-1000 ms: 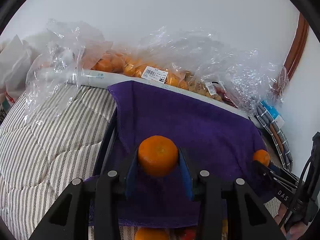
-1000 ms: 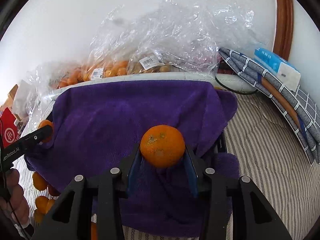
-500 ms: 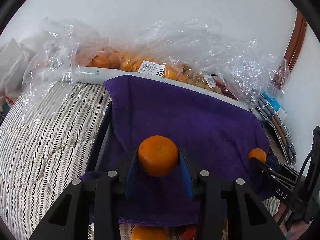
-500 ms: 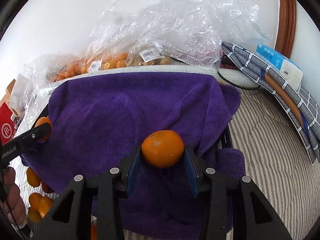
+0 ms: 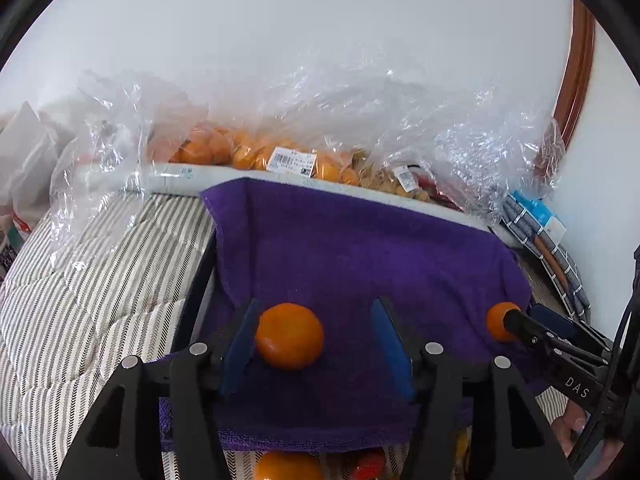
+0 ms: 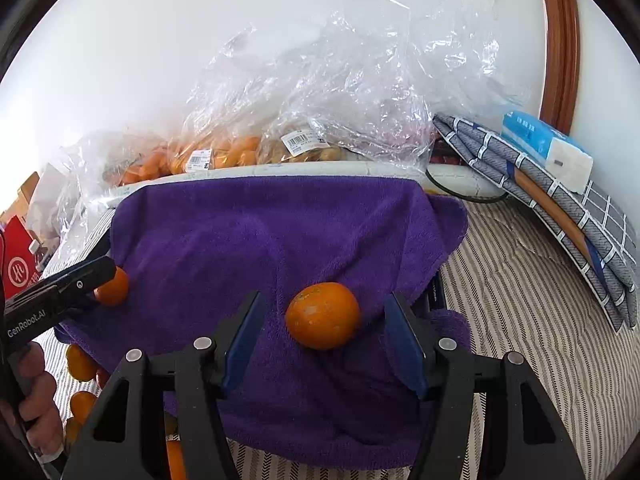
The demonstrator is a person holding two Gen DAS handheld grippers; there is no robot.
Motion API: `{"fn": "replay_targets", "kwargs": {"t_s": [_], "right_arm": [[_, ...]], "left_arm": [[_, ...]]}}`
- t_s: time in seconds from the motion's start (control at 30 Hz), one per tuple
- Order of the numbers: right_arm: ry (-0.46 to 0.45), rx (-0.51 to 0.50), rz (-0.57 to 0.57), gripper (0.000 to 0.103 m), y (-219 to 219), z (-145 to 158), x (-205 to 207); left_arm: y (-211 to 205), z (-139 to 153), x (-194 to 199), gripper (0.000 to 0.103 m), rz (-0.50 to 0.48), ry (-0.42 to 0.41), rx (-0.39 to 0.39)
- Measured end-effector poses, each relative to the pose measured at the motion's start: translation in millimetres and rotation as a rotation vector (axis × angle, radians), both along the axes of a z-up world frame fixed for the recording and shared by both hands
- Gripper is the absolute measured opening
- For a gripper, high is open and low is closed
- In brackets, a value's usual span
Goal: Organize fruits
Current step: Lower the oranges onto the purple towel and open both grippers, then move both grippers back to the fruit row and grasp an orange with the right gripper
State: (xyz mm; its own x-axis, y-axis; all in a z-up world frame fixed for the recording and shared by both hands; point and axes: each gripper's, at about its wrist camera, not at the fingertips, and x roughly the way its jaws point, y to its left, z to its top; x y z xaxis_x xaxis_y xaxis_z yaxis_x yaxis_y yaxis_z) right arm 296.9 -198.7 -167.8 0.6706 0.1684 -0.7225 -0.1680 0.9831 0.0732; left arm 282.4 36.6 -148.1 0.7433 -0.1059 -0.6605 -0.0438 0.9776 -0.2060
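Two spread grippers over oranges on a purple towel.

The left gripper (image 5: 314, 338) stands spread; an orange (image 5: 289, 336) lies on the towel (image 5: 360, 256), touching its left pad. The right gripper (image 6: 324, 334) is likewise spread, its orange (image 6: 322, 315) lying free between the pads on the towel (image 6: 260, 240). Bagged fruit (image 6: 216, 154) sits behind.

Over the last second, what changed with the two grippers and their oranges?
Both let go. The left gripper opened, and its orange now lies on the purple towel against the left pad. The right gripper opened too, its orange resting free between the jaws. The towel and bagged fruit stayed put.
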Motion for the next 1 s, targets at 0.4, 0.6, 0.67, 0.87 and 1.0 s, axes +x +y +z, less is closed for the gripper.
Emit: {"fn": "replay_targets", "kwargs": {"t_s": [0.4, 0.6, 0.67, 0.87, 1.0], "right_arm": [[-0.051, 0.021, -0.016, 0.062, -1, 16, -11], [-0.056, 0.082, -0.011, 0.061, -4, 24, -18], [-0.068, 0.091, -0.003, 0.061, -4, 28, -23], [-0.033, 0.080, -0.014, 0.060, 0, 27, -51], [-0.014, 0.076, -0.012, 0.060, -1, 27, -75]], "left_arm": [[11, 8, -10, 0.056, 0.085, -0.066, -0.012], [8, 9, -17, 0.055, 0.078, -0.066, -0.028], [8, 8, -23, 0.055, 0.084, -0.074, -0.025], [10, 10, -37, 0.055, 0.070, -0.070, -0.005], [20, 11, -56, 0.055, 0.088, -0.079, -0.012]]}}
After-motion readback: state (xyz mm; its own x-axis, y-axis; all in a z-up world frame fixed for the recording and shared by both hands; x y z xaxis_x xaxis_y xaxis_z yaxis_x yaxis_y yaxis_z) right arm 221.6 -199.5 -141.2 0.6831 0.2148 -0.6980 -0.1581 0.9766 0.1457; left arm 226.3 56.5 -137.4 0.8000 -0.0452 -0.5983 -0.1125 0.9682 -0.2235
